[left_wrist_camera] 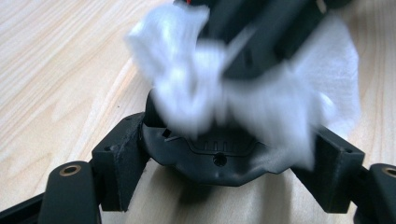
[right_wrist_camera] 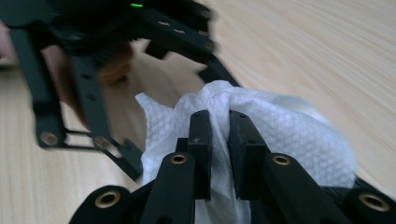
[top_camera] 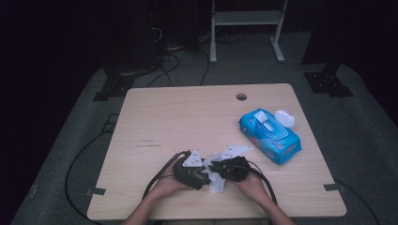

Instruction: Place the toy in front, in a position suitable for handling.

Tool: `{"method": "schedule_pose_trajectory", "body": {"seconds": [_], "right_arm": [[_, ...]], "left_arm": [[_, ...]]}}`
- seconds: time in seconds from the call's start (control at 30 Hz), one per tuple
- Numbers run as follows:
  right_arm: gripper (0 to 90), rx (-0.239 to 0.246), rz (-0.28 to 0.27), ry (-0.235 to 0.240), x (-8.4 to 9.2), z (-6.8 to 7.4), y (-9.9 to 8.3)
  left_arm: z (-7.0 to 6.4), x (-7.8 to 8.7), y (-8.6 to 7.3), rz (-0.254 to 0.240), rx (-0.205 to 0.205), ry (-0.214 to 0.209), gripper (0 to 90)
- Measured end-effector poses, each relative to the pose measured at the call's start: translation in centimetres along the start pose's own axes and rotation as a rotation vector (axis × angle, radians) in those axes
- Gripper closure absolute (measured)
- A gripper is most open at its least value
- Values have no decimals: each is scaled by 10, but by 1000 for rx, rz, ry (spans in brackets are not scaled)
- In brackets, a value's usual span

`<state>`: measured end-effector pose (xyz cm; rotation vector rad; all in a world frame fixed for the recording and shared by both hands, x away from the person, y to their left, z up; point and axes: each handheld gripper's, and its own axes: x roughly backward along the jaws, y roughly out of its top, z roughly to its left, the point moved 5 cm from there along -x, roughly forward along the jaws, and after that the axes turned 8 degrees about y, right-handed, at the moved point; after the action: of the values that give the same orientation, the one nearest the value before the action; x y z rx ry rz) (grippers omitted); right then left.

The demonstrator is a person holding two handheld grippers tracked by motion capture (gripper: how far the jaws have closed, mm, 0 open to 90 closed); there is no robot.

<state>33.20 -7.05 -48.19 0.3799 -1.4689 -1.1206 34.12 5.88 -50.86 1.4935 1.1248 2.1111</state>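
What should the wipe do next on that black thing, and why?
Probably keep rubbing the white wipe across the black thing. The right gripper has its jaws pinched on the wipe, the left gripper clamps the black thing by its sides, and the wipe is draped over its top.

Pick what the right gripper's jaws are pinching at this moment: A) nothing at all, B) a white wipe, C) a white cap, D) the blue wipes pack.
B: in the right gripper view the right gripper has its jaws closed on a bunched white wipe, while the blue wipes pack lies apart on the table.
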Motion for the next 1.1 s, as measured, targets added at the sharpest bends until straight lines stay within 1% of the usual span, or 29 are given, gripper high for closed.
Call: {"method": "schedule_pose_trajectory", "body": {"seconds": [0.07,0.1,0.13,0.17,0.2,0.23,0.27,0.3,0.33,0.37,0.4,0.43,0.47,0.5,0.53,0.57,0.6,0.67,0.7,0.73,0.8,0.83,0.87,0.9,0.93,0.97,1.0,1.03,1.1], "right_arm": [[790,46,27,-10,-4,3,3],[791,44,25,-46,1,-1,2],[794,38,23,-64,3,-4,2],[797,17,19,-69,4,-6,2],[797,12,17,-67,4,-6,2],[797,20,15,-57,1,-3,3],[797,14,7,-24,-3,2,5],[796,22,6,-4,-7,7,6],[796,22,6,-4,-7,7,6],[796,79,24,-24,-10,12,8],[797,79,27,-44,-8,11,8],[798,77,30,-84,-5,5,7],[800,61,31,-112,-1,-1,6],[801,46,30,-127,1,-6,5],[803,4,22,-136,4,-12,4],[804,-10,15,-130,4,-13,4],[803,0,10,-121,2,-11,5],[804,29,12,-104,-4,-1,8],[804,29,12,-104,-4,-1,8],[805,55,30,-97,-8,4,10],[805,59,30,-108,-7,3,10],[807,32,24,-158,-1,-8,7],[809,6,17,-171,2,-13,6],[809,-25,8,-159,3,-15,6],[809,-25,8,-159,3,-15,6],[810,-46,5,-139,2,-14,6],[810,-43,-1,-114,-1,-11,8],[810,-24,1,-84,-7,-3,12],[809,13,20,-108,-9,-2,12]], "left_arm": [[0,1,-1,2,-2,1,236],[0,1,1,-9,-1,5,236],[0,1,2,-10,3,-1,236],[0,1,2,-9,1,-3,236],[-1,0,2,-13,7,-3,236],[-1,1,2,-8,0,-3,236],[-2,1,2,-5,-4,-1,236],[-3,1,2,-3,-10,5,236],[-3,1,2,-3,-10,5,236],[-3,1,2,-2,-11,5,236],[-3,1,2,-3,-9,2,236],[-3,1,2,-4,-10,3,236],[-3,1,2,-4,-10,3,236],[-4,1,2,-2,-23,11,236],[-5,0,3,-3,-31,11,236],[-6,0,3,-5,-34,10,236],[-7,-1,4,-5,-36,7,236],[-8,-1,4,-2,-44,5,236],[-8,-1,4,-2,-44,5,236],[-8,0,4,-1,-41,4,236],[-9,0,3,-3,-37,6,236],[-8,0,3,-3,-42,5,236],[-8,0,3,-3,-42,5,236],[-8,0,4,-5,-36,2,236],[-8,0,4,-5,-36,2,236],[-8,-1,4,-6,-33,-1,236],[-8,-1,4,-7,-32,-2,236],[-8,0,4,-5,-30,-4,236],[-7,0,4,-2,-33,-5,236]]}}
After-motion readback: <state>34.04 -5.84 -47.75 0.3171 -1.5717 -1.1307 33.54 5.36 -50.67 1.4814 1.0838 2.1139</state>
